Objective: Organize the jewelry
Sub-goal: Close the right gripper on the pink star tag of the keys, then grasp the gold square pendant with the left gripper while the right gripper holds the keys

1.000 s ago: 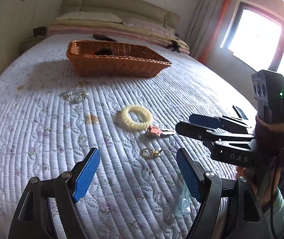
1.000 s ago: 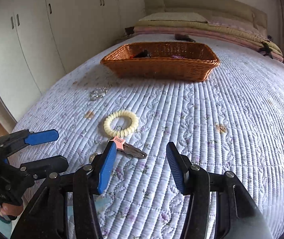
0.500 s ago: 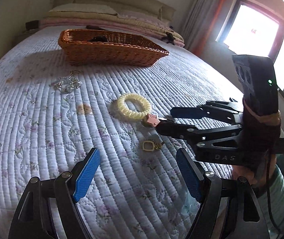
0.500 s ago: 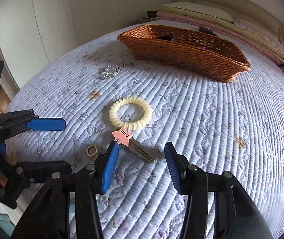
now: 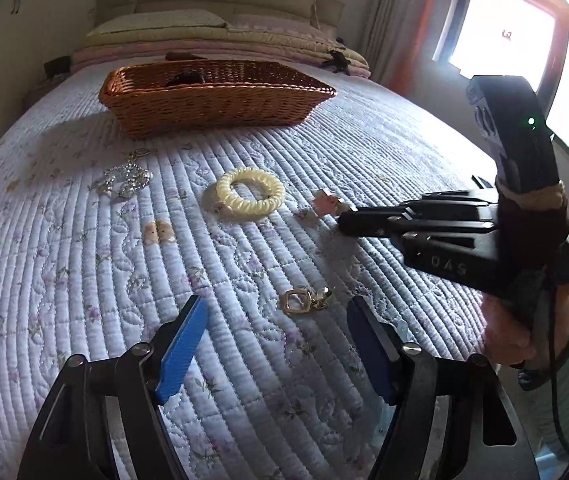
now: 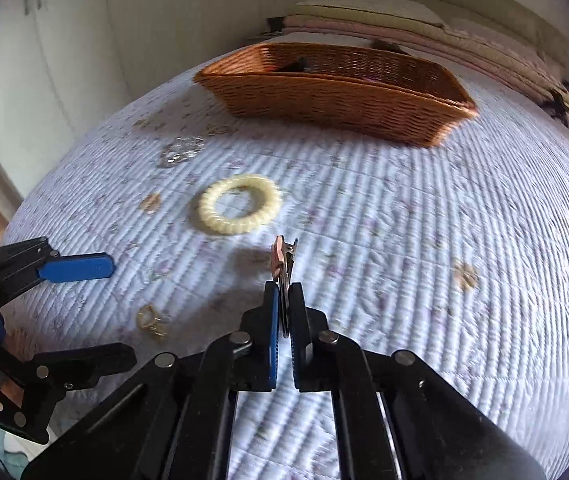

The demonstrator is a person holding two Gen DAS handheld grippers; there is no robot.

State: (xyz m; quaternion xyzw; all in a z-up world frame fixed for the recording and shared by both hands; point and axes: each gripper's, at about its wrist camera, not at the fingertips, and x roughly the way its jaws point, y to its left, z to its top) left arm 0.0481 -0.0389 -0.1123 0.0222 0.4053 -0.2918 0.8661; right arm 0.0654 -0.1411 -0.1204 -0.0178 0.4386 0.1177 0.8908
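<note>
My right gripper [image 6: 283, 292] is shut on a hair clip with a pink star [image 6: 280, 258] and holds it just above the quilt; it also shows in the left wrist view [image 5: 346, 220], with the pink star [image 5: 326, 206] at its tip. My left gripper [image 5: 276, 344] is open and empty, low over a gold earring [image 5: 304, 301]. A cream spiral hair tie [image 5: 250, 197] lies in the middle of the quilt. A silver chain piece [image 5: 128, 176] lies to its left. A wicker basket [image 5: 212, 98] stands beyond, with a dark item inside.
The bed's quilt [image 5: 64, 260] stretches all round. Pillows and folded bedding [image 5: 204, 36] lie behind the basket. A window [image 5: 524, 52] is at the right; white wardrobes [image 6: 44, 60] stand at the left. A clear bag [image 5: 402, 328] peeks out by my left gripper's right finger.
My right gripper has closed on the star hair clip and lifted it off the quilt. My left gripper has moved forward, closer to the gold earring.
</note>
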